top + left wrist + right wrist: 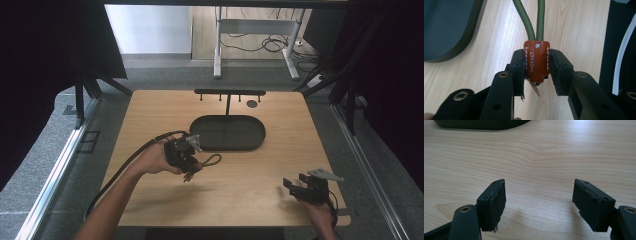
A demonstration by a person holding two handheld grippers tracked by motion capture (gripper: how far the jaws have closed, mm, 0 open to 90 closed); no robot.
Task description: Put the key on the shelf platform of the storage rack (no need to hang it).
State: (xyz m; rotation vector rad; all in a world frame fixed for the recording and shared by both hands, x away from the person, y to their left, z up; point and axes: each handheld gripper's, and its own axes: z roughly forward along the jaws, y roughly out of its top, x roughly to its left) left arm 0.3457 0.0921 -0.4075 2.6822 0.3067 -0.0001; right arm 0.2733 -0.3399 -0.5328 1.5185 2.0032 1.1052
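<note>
A: Left tool point(192, 167), position noted?

B: Seen in the high view left of the table's point(280, 150) middle, just in front of the dark oval tray point(227, 133). It is gripped by the left hand point(157, 159), and a black cable point(120, 167) is trailed back along the forearm.

A: State of that tool?

B: Clamped. In the left gripper view a brown leather tab point(537, 61) is pinched between the two black jaws. White stitching and a small stitched cross are seen on the tab, along with stamped lettering that cannot be read with confidence.

A: What is attached to the tab?

B: A green braided cord point(534, 20), two strands of it running out of the tab's top edge and away from the tool. In the high view the cord is seen as a small loop point(210, 161) reaching toward the right of the left tool, near the tray's front rim but outside it. Whether the loop is lying on the table or is held just above it cannot be told. A thin pale sliver is seen below the tab; what it is cannot be told.

A: Right tool point(296, 186)?

B: Recorded near the table's front right corner, held by the right hand point(322, 212). In the right gripper view its jaws are spread well apart, with bare wood grain between them and nothing gripped. The tray's edge point(481, 124) is seen at the top of that view, well apart from the jaws.

A: Anything else on the table?

B: A black T-shaped stand point(229, 95) behind the tray, with short pegs hung from its crossbar.
</note>
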